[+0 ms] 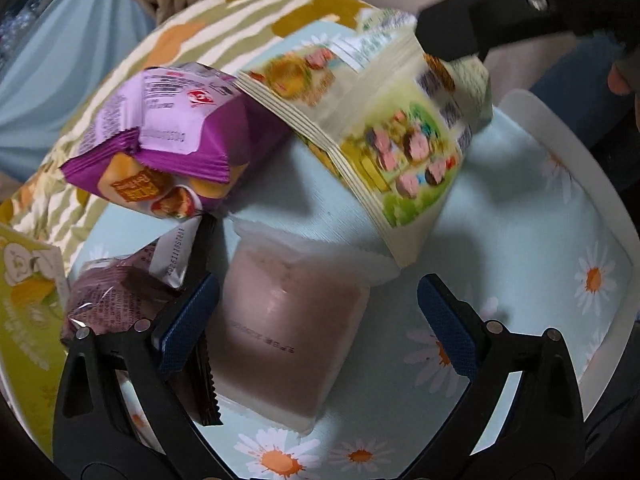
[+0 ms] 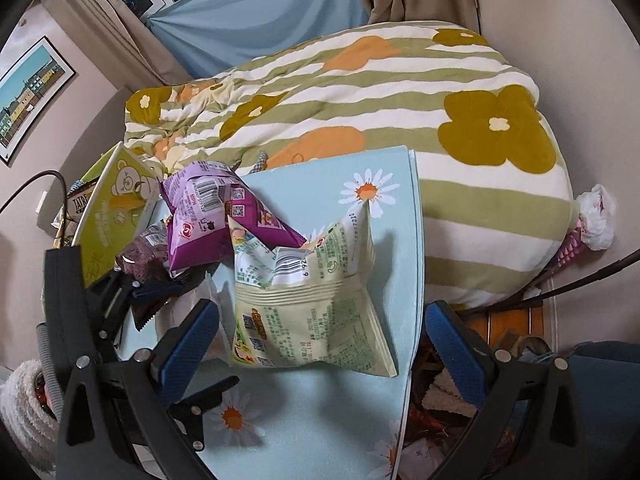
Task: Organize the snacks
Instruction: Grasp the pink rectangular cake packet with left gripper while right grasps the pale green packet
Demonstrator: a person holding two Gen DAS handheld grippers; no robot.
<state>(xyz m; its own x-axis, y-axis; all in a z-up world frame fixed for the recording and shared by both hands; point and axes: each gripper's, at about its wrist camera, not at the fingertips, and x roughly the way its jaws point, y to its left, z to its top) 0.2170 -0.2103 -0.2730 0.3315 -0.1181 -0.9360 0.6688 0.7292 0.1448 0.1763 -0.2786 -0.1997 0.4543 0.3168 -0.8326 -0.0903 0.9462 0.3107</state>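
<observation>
Snack packs lie on a light blue daisy-print tabletop (image 1: pixel 520 280) (image 2: pixel 320 420). A pale green bag (image 1: pixel 384 128) (image 2: pixel 312 312) lies in the middle. A purple bag (image 1: pixel 160 148) (image 2: pixel 216 220) leans to its left. A clear pack with a pink-brown block (image 1: pixel 280 332) lies between my left gripper's fingers. A dark brown wrapped snack (image 1: pixel 116 300) (image 2: pixel 148 256) sits by the left finger (image 1: pixel 188 328). My left gripper (image 1: pixel 316 328) is open over the pink-brown pack. My right gripper (image 2: pixel 324 340) is open and empty, just above the pale green bag.
A yellow-green box with a bear print (image 1: pixel 28 300) (image 2: pixel 112 216) stands at the table's left edge. A striped flower blanket (image 2: pixel 400 100) lies behind the table. The table's right edge (image 2: pixel 416 280) drops to a cluttered floor. The right gripper's arm (image 1: pixel 500 16) shows top right.
</observation>
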